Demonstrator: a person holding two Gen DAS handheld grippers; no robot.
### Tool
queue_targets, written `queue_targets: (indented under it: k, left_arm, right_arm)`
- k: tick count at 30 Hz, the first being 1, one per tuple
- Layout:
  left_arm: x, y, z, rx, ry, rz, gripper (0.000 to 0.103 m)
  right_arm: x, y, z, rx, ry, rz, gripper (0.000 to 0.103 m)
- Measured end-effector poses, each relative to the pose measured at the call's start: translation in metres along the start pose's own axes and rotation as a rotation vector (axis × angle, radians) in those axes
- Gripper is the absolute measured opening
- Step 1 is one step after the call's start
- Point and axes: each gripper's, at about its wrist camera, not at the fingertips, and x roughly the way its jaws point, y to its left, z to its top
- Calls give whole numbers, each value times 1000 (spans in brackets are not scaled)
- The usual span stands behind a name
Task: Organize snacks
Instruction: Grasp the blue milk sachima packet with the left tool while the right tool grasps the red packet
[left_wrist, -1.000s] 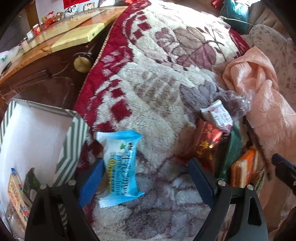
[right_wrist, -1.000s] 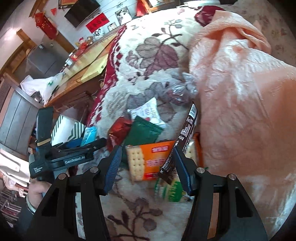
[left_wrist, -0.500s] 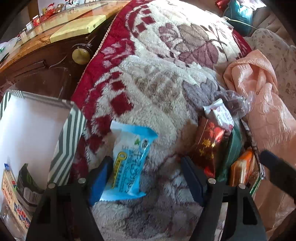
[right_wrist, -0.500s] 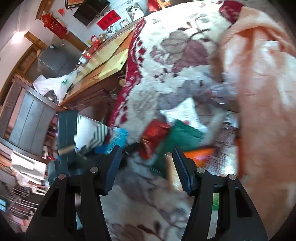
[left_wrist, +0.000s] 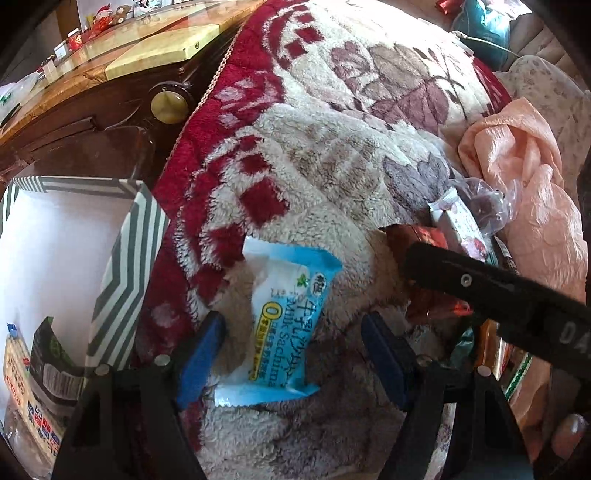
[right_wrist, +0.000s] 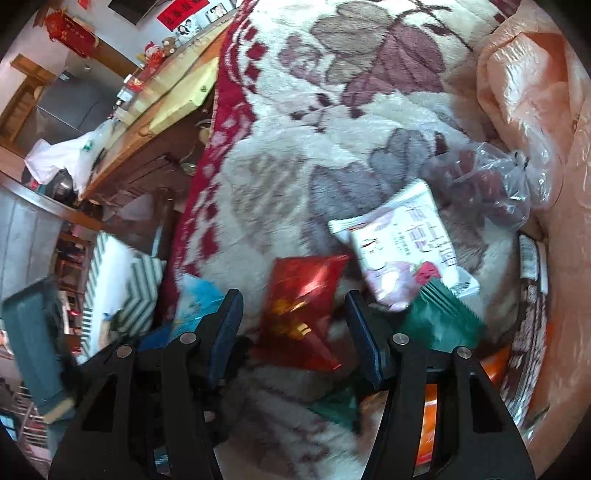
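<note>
Blue Sachima packet (left_wrist: 286, 325) is framed between the left claw (left_wrist: 291, 354), spread wide, nothing gripped. Red packet (right_wrist: 301, 314) is bracketed by the right claw (right_wrist: 293, 332), likewise wide, empty.

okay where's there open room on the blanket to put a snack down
Bare blanket lies beyond the blue Sachima packet, toward the red border. The striped box has room at its far end. Crowded: the snack pile beside the peach cloth.

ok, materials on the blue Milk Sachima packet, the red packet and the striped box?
Blue Milk Sachima packet: looks like thin plastic film, semi-gloss, crimped serrated end seals.
Red packet: probably metallised foil film; bright mirror-like glints and creases.
Striped box: seems to be printed cardboard, matte, with flat stiff walls and a plain white inside.
</note>
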Motion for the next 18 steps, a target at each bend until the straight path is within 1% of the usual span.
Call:
queue_targets:
  k: [2, 3, 4, 5, 6, 8, 9, 11, 14, 18]
  left_arm:
    - [1, -2, 1, 4, -4, 11, 79]
    - [1, -2, 1, 4, -8, 12, 78]
    - [1, -3, 1, 7, -13, 15, 71]
    - [1, -3, 1, 12, -21, 24, 68]
    - [0, -4, 0, 17, -29, 27, 63]
    - [-4, -2, 0, 17, -48, 39, 40]
    - [-7, -1, 0, 16, -59, 51, 31]
    - [-12, 5, -1, -2, -65, 22, 31]
    - [-19, 6, -6, -6, -85, 25, 31]
    - [-34, 9, -14, -27, -114, 0, 31]
  right_arm:
    - [3, -5, -1, -38, -3, -17, 50]
    - [4, -6, -1, -60, -2, -24, 40]
    - [3, -7, -3, -92, -6, -41, 35]
    - [2, -6, -5, -129, -9, -58, 34]
    - [0, -6, -7, -150, -11, -59, 34]
    - [-3, -5, -11, -187, -16, -69, 34]
    - [-6, -5, -14, -204, -30, -76, 33]
    - [-12, -5, -19, -216, -46, -67, 33]
    - [-23, -4, -27, -230, -70, -57, 33]
    - [-39, -6, -38, -216, -98, -20, 33]
